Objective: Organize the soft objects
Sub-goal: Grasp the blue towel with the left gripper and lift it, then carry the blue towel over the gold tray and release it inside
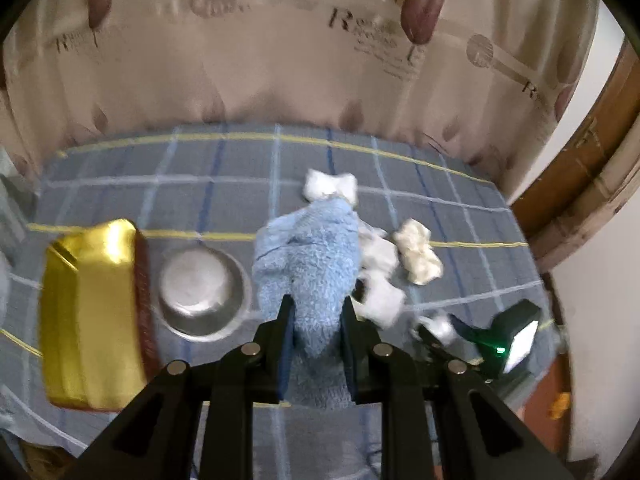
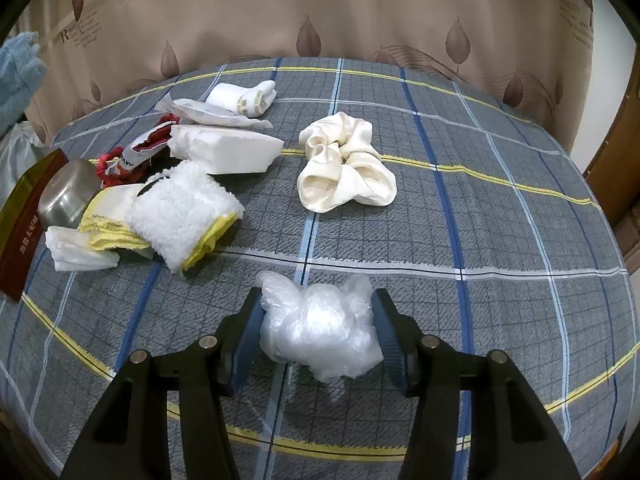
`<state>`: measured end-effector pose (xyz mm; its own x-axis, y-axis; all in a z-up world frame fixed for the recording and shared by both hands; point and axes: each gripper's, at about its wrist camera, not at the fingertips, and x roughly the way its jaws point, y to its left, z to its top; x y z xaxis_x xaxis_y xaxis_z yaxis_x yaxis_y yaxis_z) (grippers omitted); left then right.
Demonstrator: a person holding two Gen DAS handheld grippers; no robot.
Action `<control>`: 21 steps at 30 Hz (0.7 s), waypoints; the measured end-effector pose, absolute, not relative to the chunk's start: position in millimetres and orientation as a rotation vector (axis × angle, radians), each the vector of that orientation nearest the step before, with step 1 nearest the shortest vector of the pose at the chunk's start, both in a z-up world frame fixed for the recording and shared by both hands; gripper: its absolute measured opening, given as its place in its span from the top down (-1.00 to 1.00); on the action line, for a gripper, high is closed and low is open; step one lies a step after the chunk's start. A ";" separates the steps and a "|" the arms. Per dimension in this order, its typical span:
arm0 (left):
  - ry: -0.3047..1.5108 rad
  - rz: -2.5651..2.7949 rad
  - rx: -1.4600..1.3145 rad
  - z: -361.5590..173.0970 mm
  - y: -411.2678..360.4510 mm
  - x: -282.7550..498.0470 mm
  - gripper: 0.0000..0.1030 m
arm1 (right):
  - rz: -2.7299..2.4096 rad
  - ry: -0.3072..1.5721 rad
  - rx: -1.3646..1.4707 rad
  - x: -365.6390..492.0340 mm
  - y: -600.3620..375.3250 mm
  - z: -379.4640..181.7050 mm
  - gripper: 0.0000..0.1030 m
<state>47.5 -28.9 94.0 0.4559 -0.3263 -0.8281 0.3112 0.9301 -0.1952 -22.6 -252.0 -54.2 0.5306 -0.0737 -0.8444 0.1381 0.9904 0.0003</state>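
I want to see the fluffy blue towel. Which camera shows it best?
The left wrist view: the blue towel fills its middle, pinched in the left gripper. The right wrist view catches only a blue edge at its far left.

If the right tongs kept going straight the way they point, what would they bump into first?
Probably just the checked blanket. The right tongs already hold a crumpled clear plastic bag, and the cream scrunchie lies farther ahead, though depth is hard to judge.

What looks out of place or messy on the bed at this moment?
The soft items lie in a loose heap: a fluffy white cloth overlaps a yellow-edged cloth, with a red scrunchie and torn wrapper tangled behind. The steel bowl holds nothing soft yet. The cream scrunchie lies apart.
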 end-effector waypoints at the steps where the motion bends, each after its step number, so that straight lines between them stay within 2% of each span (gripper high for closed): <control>1: 1.012 -0.373 0.002 96.8 -24.8 48.2 0.60 | -0.126 1.004 0.070 -22.5 -251.9 -54.1 0.02; 12: 0.992 -0.124 0.125 105.3 74.4 73.9 0.60 | -0.132 1.002 0.054 -22.6 -249.6 -55.2 0.02; 21: 1.042 0.002 0.114 67.0 154.0 102.0 0.60 | -0.141 1.004 0.032 -21.8 -248.2 -54.8 0.02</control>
